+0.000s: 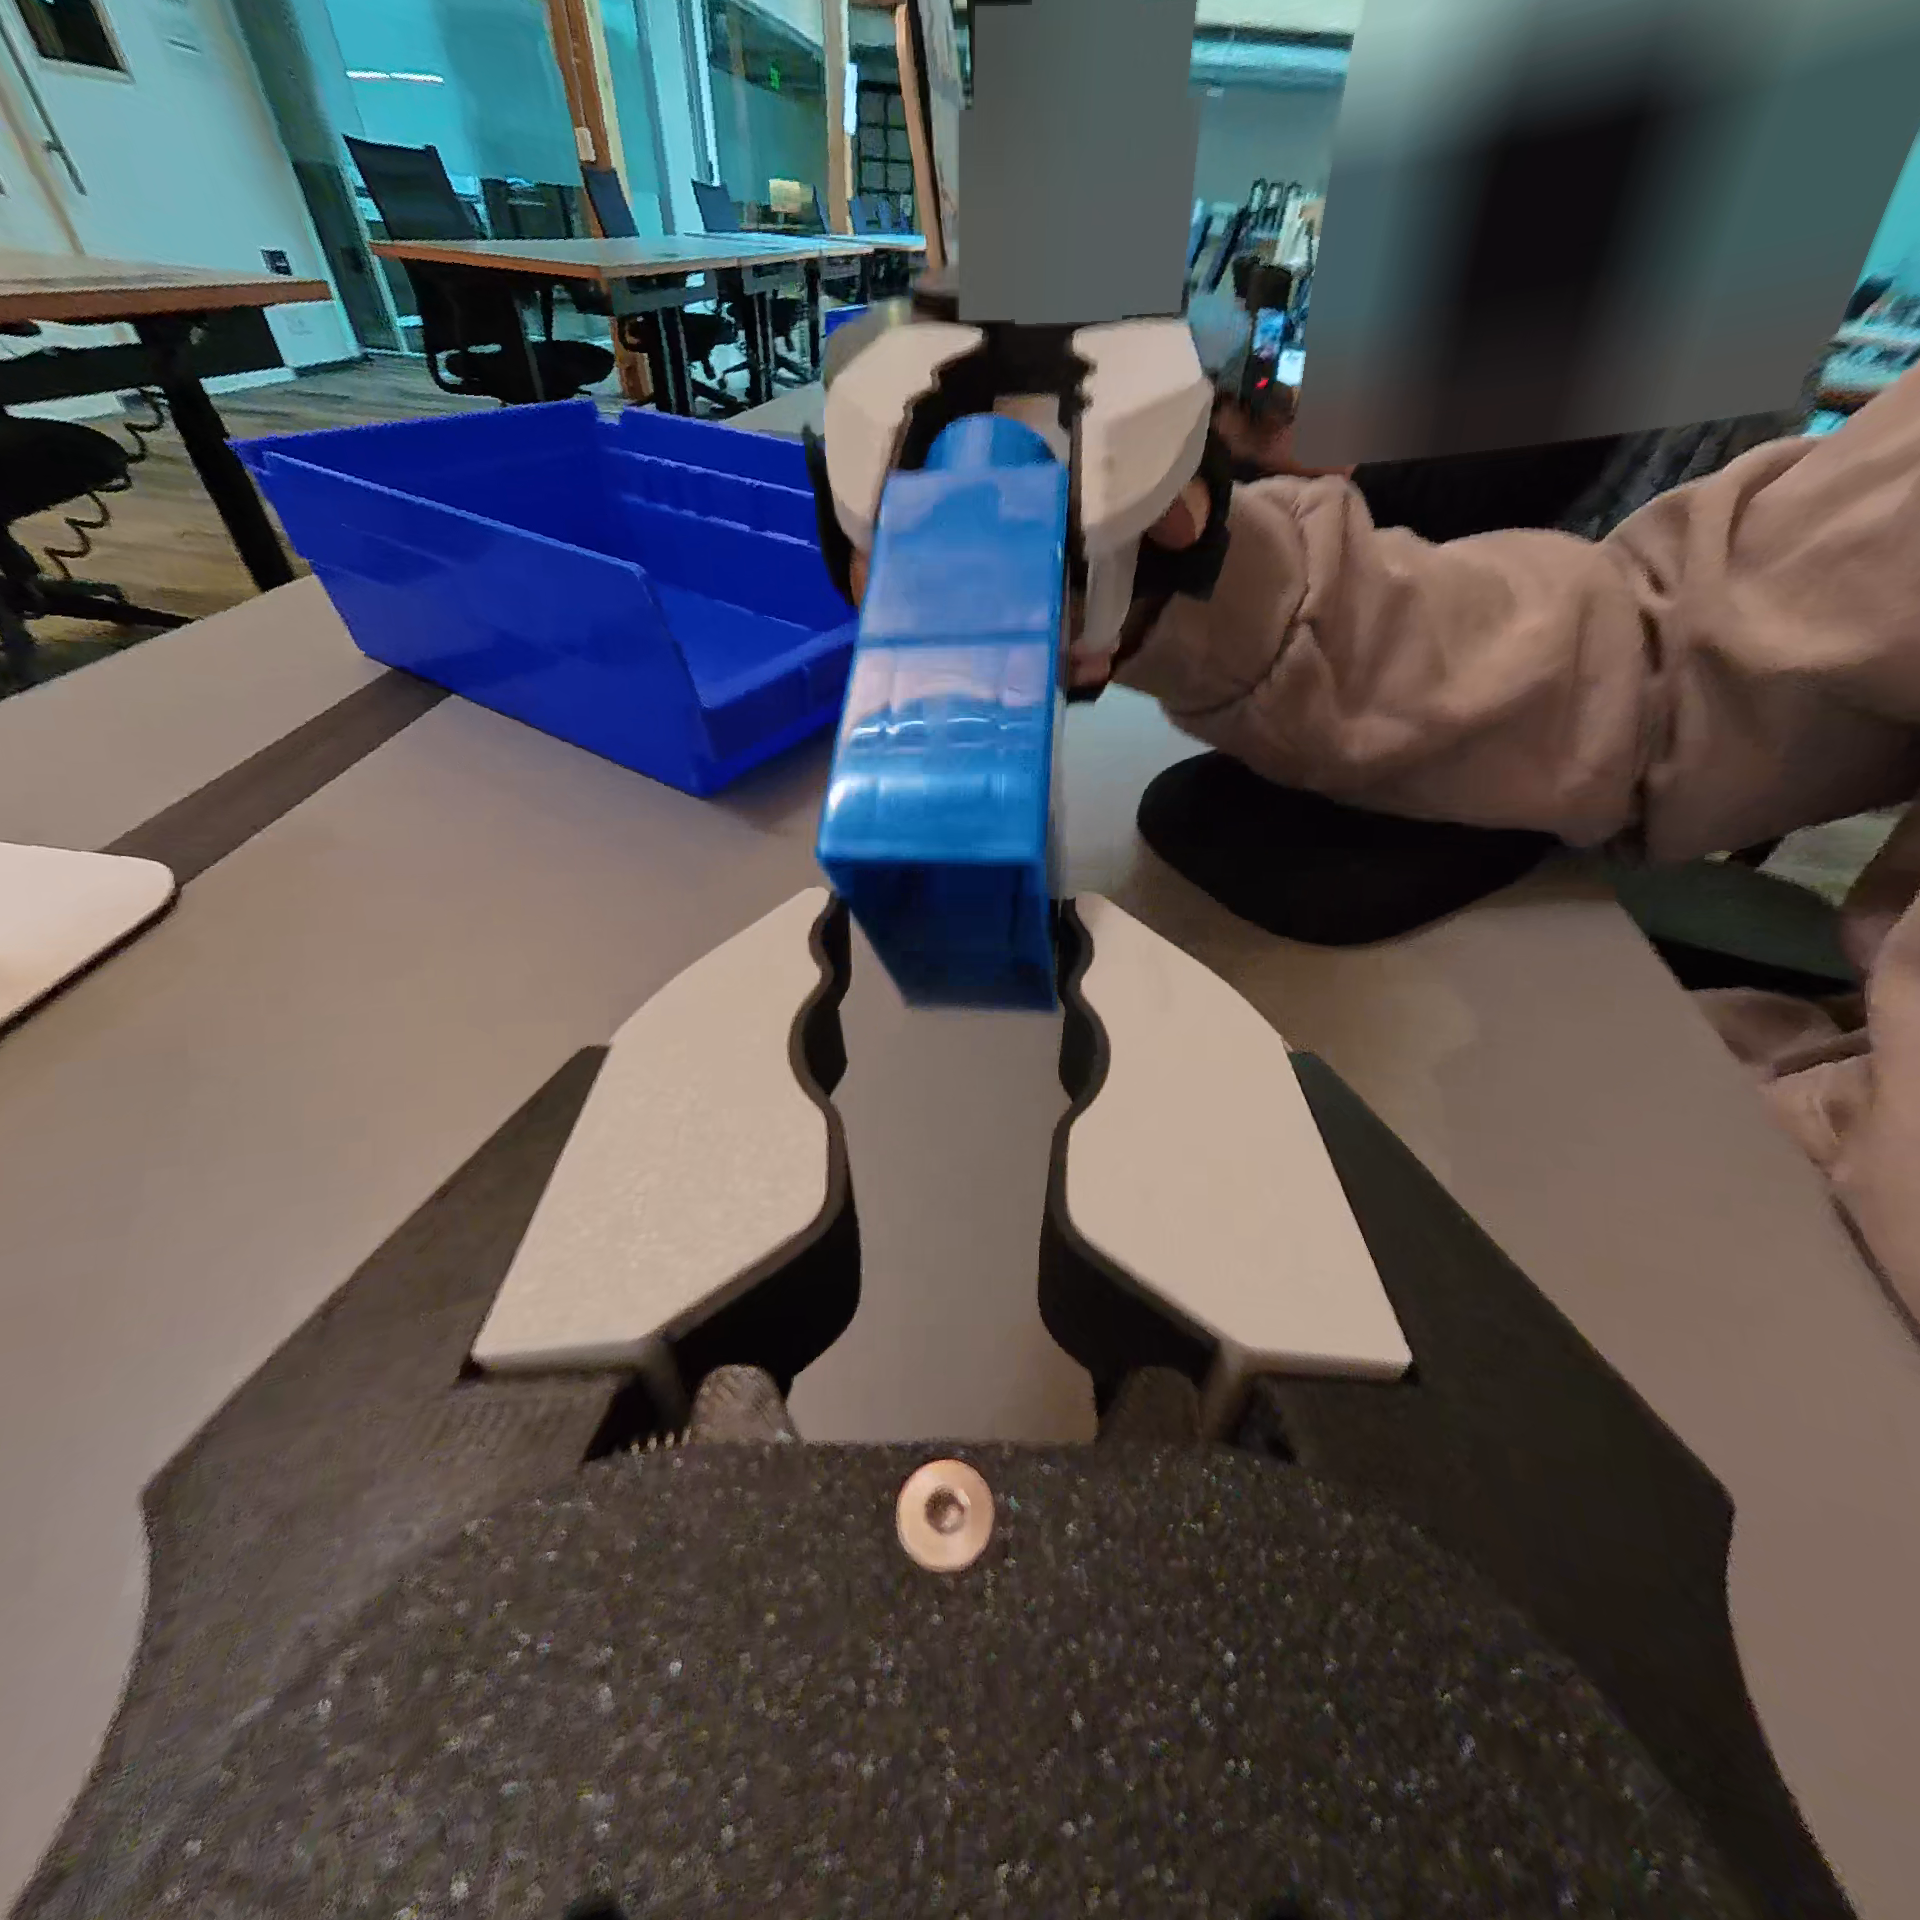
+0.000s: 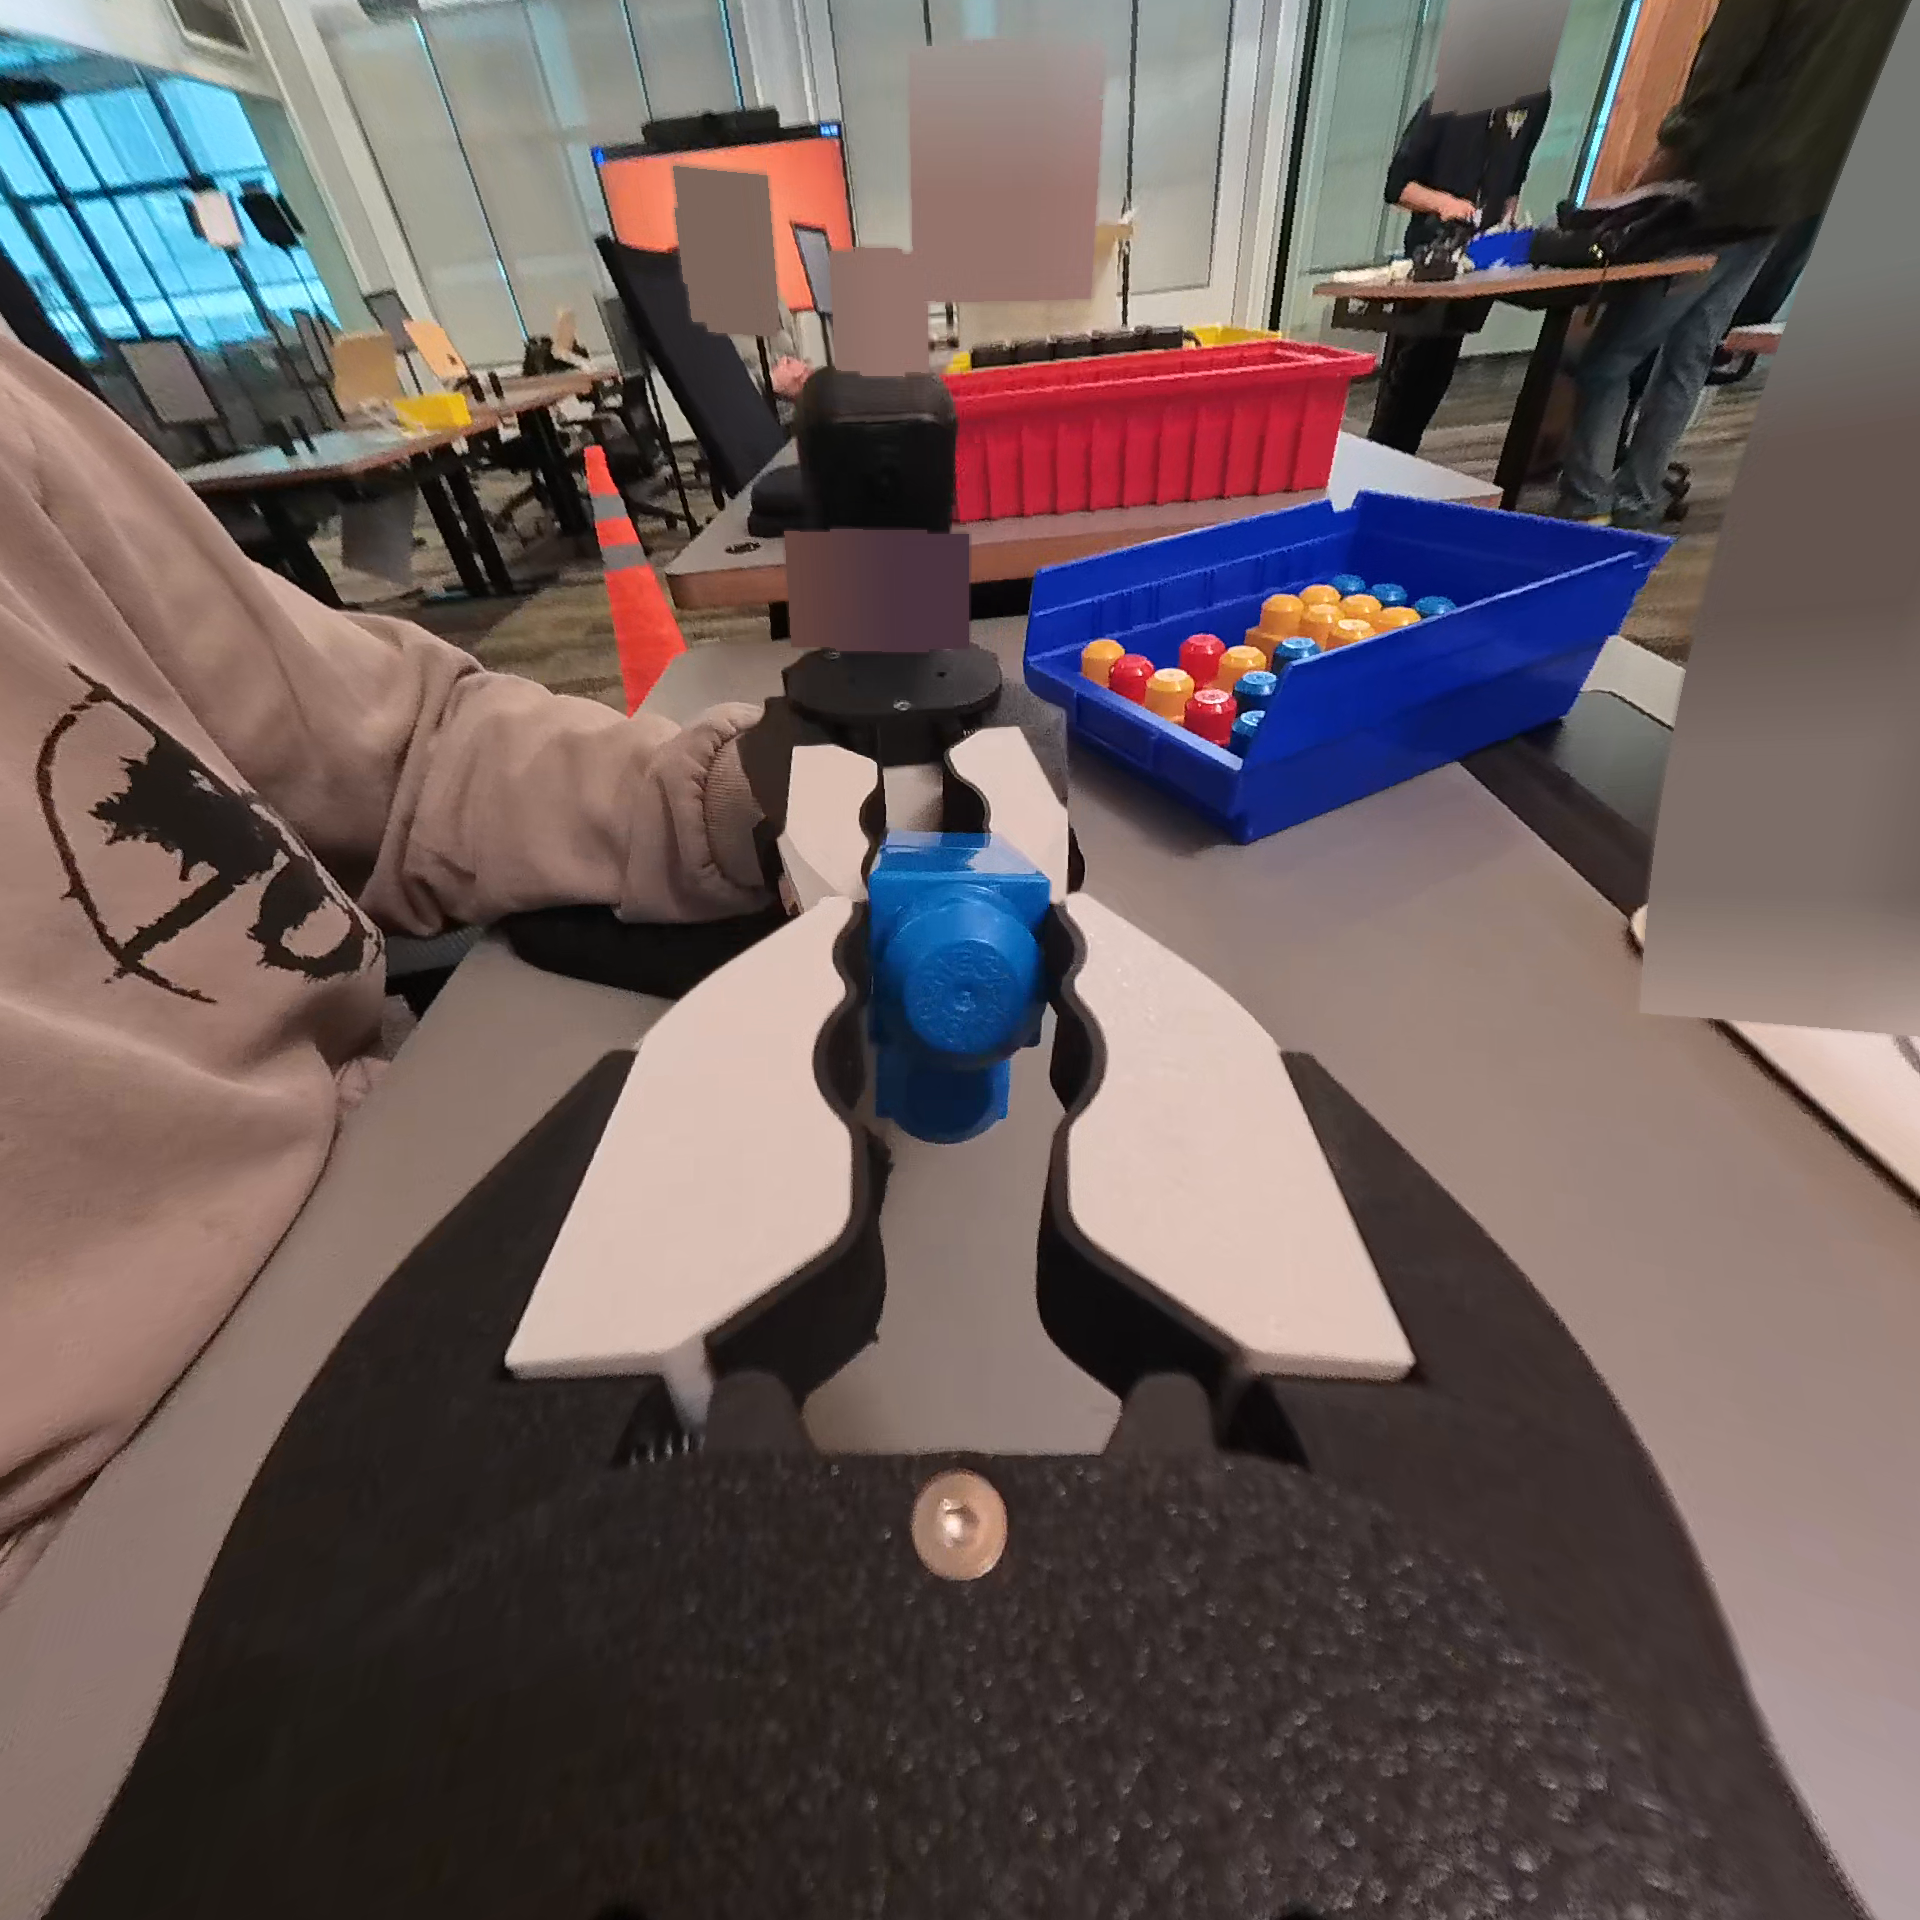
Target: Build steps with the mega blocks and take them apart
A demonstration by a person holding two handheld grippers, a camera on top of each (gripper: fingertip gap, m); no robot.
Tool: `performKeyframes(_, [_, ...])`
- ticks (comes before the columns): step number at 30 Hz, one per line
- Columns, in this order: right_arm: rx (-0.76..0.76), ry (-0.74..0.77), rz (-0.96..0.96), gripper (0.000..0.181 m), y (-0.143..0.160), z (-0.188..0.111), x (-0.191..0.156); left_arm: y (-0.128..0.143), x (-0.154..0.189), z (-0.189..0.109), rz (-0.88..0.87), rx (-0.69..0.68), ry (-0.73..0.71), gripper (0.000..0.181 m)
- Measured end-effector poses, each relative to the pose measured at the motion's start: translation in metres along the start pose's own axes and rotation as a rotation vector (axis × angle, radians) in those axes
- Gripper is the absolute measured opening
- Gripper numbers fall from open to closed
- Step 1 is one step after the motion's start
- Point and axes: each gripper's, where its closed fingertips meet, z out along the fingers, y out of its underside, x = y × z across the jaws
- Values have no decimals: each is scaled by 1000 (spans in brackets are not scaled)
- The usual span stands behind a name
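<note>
So both grippers are on the same thing right now: a short stack of two glossy blue plastic mega blocks (image 1: 951,717), held up in the air above the grey desk (image 1: 416,935) between them. The left gripper (image 1: 951,966) has its jaws pinching the open hollow bottom end, and the right gripper (image 2: 961,997) has its jaws pinching the studded end, with the round peg pointing straight at its camera. You can see a seam across the middle of the stack in the left wrist view, so it's two pieces pushed together.

My guess is this is either the press-together or the pull-apart step, can't tell which from a still. If it's teardown, the next move needs a straight pull along the stack axis, maybe a slight wiggle, keeping both grips firm so neither end slips.

The blue plastic bin (image 2: 1351,707) with the loose red, orange and blue blocks (image 2: 1247,655) sits on the desk nearby.
</note>
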Motion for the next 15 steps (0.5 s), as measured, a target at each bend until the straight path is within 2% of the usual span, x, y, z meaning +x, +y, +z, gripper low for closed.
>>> performKeyframes(4, [-33,108,-44,32,-16,-31,25,-2,-8,-3,45,16,-60,34])
performKeyframes(8, [-122,342,-103,32,-47,-93,76,-9,-17,-8,58,51,-125,29])
performKeyframes(12, [-404,542,-134,32,-59,-163,147,-10,-15,-9,54,56,-106,26])
performKeyframes(15, [-656,636,-39,32,-41,-213,206,-6,-16,-8,63,32,-104,26])
